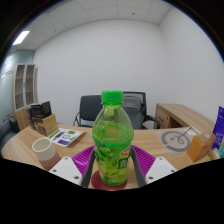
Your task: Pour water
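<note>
A green plastic bottle (pixel 112 135) with a green cap and a green label stands upright between my fingers. My gripper (pixel 112 172) is shut on it: the pink pads (pixel 140 158) press against both of its sides low down. Its base sits over a red round coaster (pixel 99 183), and I cannot tell whether it touches the coaster. A white cup (pixel 44 150) stands on the wooden table (pixel 160 150), to the left of the bottle and a little beyond my left finger.
A book (pixel 68 136) lies beyond the cup. A white round object (pixel 178 138), an orange item (pixel 197 148) and a purple box (pixel 218 128) sit on the right. Black chairs (pixel 90 108) and a wooden desk (pixel 186 115) stand behind the table.
</note>
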